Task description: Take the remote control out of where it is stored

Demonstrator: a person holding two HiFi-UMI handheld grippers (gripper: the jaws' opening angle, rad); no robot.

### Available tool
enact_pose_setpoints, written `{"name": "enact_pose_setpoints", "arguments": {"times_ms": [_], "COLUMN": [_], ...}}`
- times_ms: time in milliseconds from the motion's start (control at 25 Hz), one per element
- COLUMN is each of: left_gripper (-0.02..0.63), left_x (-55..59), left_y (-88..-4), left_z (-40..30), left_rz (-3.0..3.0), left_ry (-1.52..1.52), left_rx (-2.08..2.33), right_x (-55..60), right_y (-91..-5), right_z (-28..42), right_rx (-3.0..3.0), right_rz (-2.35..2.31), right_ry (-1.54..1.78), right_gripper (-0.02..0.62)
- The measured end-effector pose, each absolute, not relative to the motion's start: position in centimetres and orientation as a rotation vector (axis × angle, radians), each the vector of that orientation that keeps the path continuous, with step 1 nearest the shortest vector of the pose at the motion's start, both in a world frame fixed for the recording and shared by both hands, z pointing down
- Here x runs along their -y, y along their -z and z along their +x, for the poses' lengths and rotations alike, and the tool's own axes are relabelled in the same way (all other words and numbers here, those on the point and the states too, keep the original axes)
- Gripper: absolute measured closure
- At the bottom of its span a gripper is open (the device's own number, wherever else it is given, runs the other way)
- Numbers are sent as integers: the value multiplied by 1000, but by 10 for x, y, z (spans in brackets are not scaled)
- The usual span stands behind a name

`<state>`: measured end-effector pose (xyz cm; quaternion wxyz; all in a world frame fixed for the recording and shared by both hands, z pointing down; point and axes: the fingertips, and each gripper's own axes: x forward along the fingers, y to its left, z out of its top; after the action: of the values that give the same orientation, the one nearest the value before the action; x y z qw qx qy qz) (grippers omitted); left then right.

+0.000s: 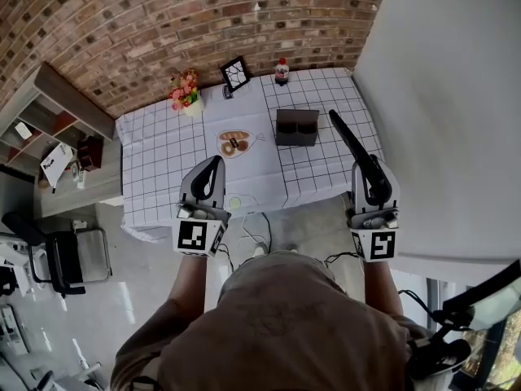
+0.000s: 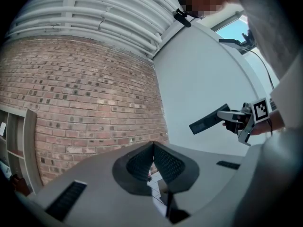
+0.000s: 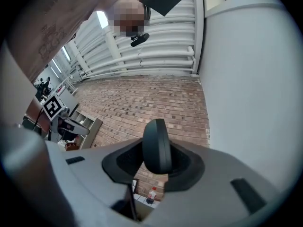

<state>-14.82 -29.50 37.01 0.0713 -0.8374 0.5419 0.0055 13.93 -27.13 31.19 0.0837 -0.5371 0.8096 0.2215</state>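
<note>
My right gripper (image 1: 370, 172) is shut on a long black remote control (image 1: 348, 143), which sticks out past the jaws toward the table, held in the air off the table's near right corner. In the right gripper view the remote (image 3: 157, 145) shows end-on, clamped between the pads. The left gripper view catches that remote (image 2: 207, 121) from the side. The dark open storage box (image 1: 295, 127) stands on the checked tablecloth, apart from the remote. My left gripper (image 1: 215, 164) hovers over the table's front edge, shut with nothing in it; its pads (image 2: 152, 150) meet at the tip.
The table (image 1: 163, 177) with a white grid cloth carries a plate of bread (image 1: 234, 143), a flower pot (image 1: 186, 92), a picture frame (image 1: 235, 73) and a small bottle (image 1: 282, 70). A brick wall stands behind, a white wall at the right, shelves (image 1: 49, 112) and a chair (image 1: 57, 259) at the left.
</note>
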Motion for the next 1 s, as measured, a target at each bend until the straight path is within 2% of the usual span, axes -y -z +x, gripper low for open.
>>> {"name": "enact_pose_setpoints", "arguments": {"times_ms": [1000], "left_gripper": [594], "left_x": [285], "left_y": [-375], "left_z": [-158], "left_rz": [-2537], "left_ry": [11], "left_rx": [-1659], "right_x": [278], "right_y": [-328], "right_z": [124], "right_rx": [-2463], "right_rz": [-1595], "right_ry": [-606], "right_gripper": [474]}}
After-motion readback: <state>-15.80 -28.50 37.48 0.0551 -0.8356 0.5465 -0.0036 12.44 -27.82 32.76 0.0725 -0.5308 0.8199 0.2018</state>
